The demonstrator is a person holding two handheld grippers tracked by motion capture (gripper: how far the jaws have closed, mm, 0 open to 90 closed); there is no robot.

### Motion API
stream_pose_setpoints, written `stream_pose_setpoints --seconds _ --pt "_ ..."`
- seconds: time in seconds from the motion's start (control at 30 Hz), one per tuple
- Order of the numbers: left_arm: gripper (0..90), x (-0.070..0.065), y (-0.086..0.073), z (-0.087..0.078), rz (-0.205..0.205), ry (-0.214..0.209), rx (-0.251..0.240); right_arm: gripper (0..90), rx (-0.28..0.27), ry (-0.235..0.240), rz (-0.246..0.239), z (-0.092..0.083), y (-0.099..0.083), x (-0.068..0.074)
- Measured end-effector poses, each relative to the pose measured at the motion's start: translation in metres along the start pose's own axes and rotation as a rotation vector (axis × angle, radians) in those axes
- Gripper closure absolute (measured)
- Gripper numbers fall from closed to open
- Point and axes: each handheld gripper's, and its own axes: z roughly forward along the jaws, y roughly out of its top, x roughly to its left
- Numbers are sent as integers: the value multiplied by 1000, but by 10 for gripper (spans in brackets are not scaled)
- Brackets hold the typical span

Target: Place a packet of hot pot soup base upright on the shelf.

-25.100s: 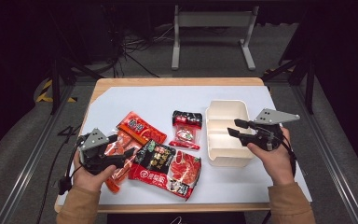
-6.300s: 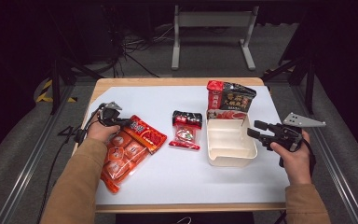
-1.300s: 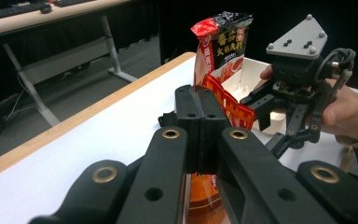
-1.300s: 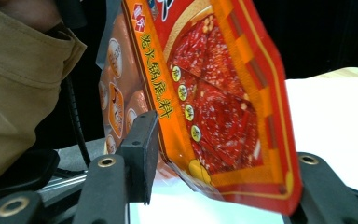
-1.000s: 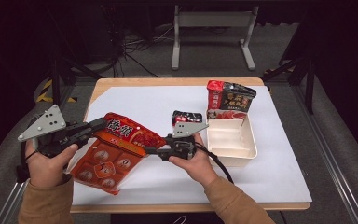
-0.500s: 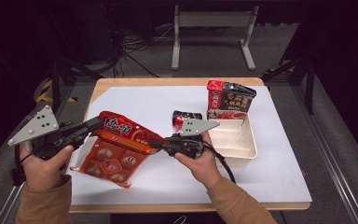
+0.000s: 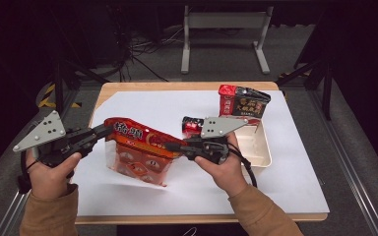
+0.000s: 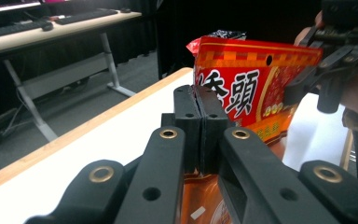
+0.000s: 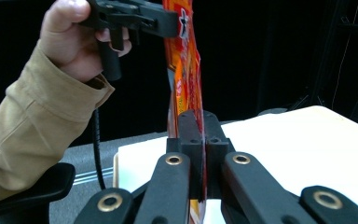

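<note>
Both grippers clamp the red snack bag point(image 7: 140, 147) — left gripper point(image 7: 104, 131) and right gripper point(image 7: 173, 146) at opposite top corners, seemingly clear of the white tray point(image 7: 258, 147) just beside it.

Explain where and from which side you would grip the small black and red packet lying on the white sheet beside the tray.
Grip the small black and red packet by its near short edge, coming from above with the jaws tilted low. It seems to lie flat on the white sheet, and the tray sits close on its right, so a side approach looks cramped.
</note>
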Motion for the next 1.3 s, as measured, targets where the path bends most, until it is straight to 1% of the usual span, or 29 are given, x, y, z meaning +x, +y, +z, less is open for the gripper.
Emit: stream_pose_setpoints --seconds 0.07,0.13,0.17,0.2,0.23,0.3,0.37,0.43,0.53,0.57,0.63,0.67,0.7,0.83,0.87,0.9,0.97,1.03,1.1,1.2,1.23,1.3 --pt "881 0 0 1 -6 -7 1 900 4 -3 -4 -2 3 1" --pt "843 0 -1 3 -11 -12 1 900 18 -7 -10 -7 9 2" --pt "843 0 -1 4 -13 -14 -1 900 18 -7 -10 -7 9 2" --pt "823 0 -1 4 -21 -14 -1 900 22 -8 -13 -9 11 2" --pt "799 1 -2 5 -32 -13 -8 900 25 -11 -15 -10 12 2" --pt "724 2 -3 5 -60 -10 -24 900 35 -12 -18 -13 15 3" --pt "688 4 -4 5 -75 -13 -30 900 51 -20 -27 -15 17 3" --pt "638 5 -5 5 -82 -7 -30 900 66 -33 -34 -18 21 2" --pt "587 8 -6 6 -91 1 -31 900 72 -49 -45 -26 27 0" --pt "554 9 -7 7 -100 9 -33 900 74 -52 -47 -29 30 -1" --pt "476 12 -10 8 -130 22 -48 900 77 -64 -49 -35 35 -2" --pt "456 12 -10 8 -130 22 -48 900 80 -72 -51 -38 37 -3" --pt "453 15 -12 10 -135 26 -47 900 85 -75 -52 -41 40 -4" --pt "426 19 -16 12 -128 42 -35 900 101 -89 -54 -51 48 -5" --pt "418 19 -16 12 -128 42 -35 900 101 -89 -54 -51 48 -5" --pt "413 21 -18 13 -125 46 -33 900 109 -101 -55 -58 53 -6" --pt "411 24 -20 15 -124 56 -31 900 109 -105 -52 -62 56 -7" --pt "407 27 -23 17 -124 73 -12 900 109 -110 -52 -65 57 -8" --pt "389 31 -27 19 -127 74 3 900 106 -119 -48 -71 59 -10" --pt "358 35 -33 24 -117 88 34 900 100 -127 -41 -80 62 -12" --pt "353 37 -34 25 -118 86 38 900 99 -134 -42 -83 64 -12" --pt "352 40 -39 28 -124 65 63 900 94 -145 -45 -89 66 -13"
